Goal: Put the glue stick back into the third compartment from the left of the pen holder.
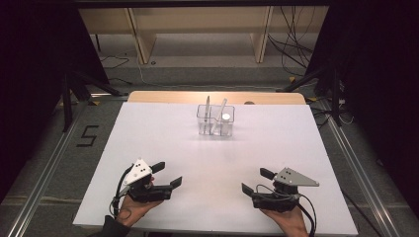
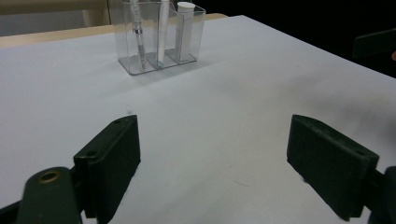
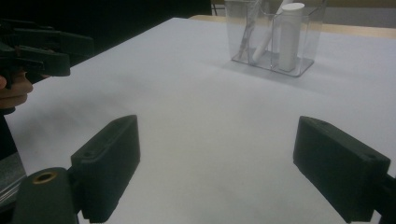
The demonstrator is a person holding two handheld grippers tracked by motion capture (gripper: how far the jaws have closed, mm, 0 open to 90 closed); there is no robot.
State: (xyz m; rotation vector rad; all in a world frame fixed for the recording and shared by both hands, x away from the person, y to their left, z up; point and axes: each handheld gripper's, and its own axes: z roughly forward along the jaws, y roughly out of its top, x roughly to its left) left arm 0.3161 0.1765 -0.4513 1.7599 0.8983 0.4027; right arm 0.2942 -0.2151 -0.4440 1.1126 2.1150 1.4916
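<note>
A clear plastic holder [image 1: 216, 121] with three compartments stands at the far middle of the white table [image 1: 163, 143]. It holds a syringe [image 2: 137, 33], a thin white pen-like stick [image 2: 162, 30] and a white capped tube [image 2: 186, 29]. My left gripper [image 1: 167, 175] rests near the front left edge, open and empty. My right gripper [image 1: 255, 180] sits near the front right edge, open and empty too. In the right gripper view the holder [image 3: 273, 35] stands far ahead, and the left gripper [image 3: 35, 49] shows at the left.
A wooden strip [image 1: 163, 97] borders the table's far edge. Beyond it stand shelf legs [image 1: 141, 42] and loose cables [image 1: 291, 44] on the floor. Metal rails [image 1: 47, 168] run along both sides of the table.
</note>
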